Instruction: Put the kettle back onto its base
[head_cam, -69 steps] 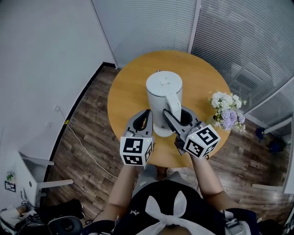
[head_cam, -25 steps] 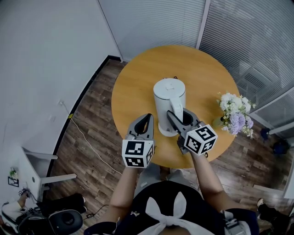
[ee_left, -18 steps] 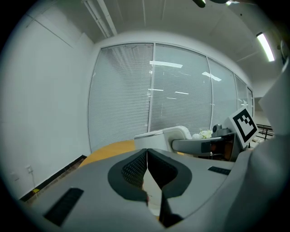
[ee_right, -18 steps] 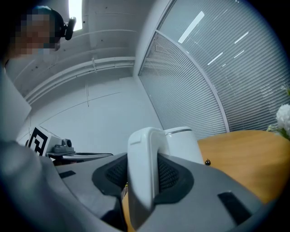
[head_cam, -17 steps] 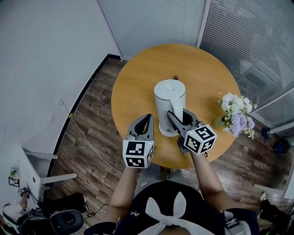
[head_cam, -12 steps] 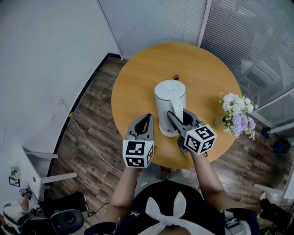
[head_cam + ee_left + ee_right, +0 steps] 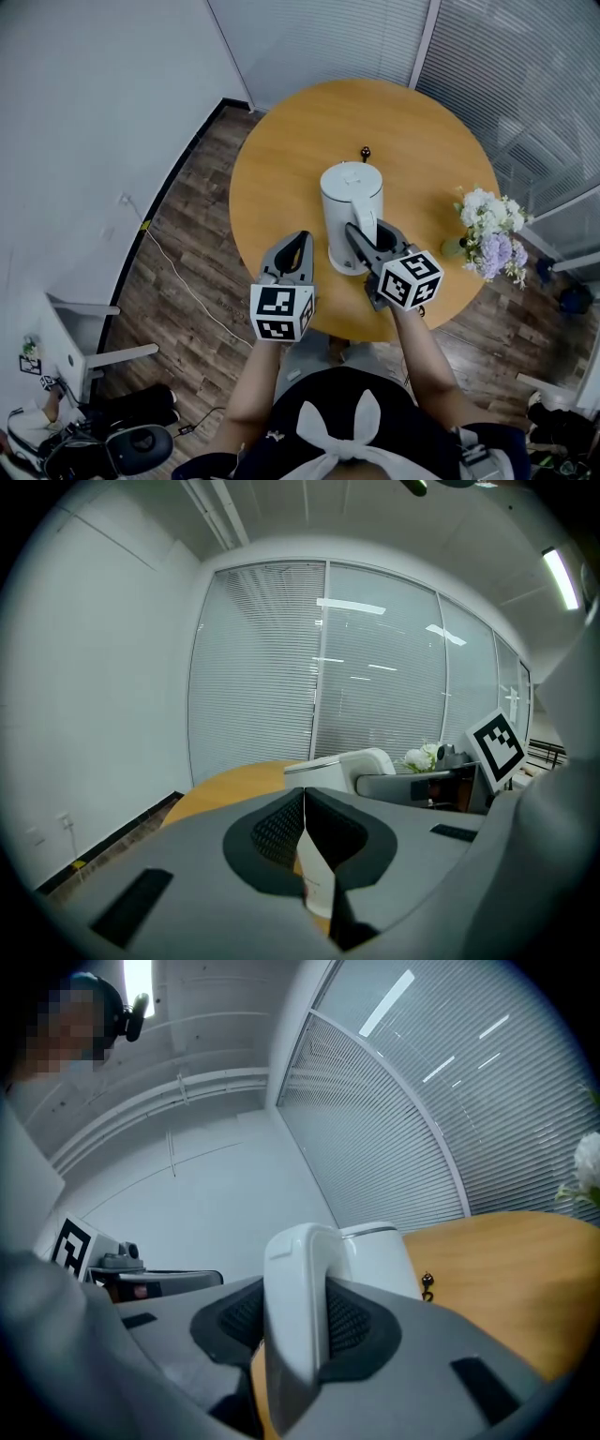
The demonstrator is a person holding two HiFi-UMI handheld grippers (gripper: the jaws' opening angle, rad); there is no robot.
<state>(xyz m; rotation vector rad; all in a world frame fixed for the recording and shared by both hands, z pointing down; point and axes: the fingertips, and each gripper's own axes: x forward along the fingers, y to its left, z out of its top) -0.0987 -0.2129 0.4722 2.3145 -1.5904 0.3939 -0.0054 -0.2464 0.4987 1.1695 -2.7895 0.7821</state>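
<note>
Kettle (image 7: 352, 202): upright near the middle of the table (image 7: 281, 159), on or just above its base (image 7: 337, 269); I cannot tell if it is seated.
Right gripper (image 7: 367, 232): jaws clamped on the handle (image 7: 295, 1316), steadying the kettle.
Left gripper (image 7: 300, 239): jaws closed, empty, parked left, out of the way.

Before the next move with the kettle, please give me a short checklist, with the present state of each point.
1. Right hand-held gripper shut on the kettle handle: ok.
2. Kettle upright: ok.
3. Kettle seated on its base: cannot tell, its bottom is hidden from above.
4. Left hand-held gripper shut, empty, beside the kettle and not touching it: ok.
5. Flowers apart from the kettle: ok.
</note>
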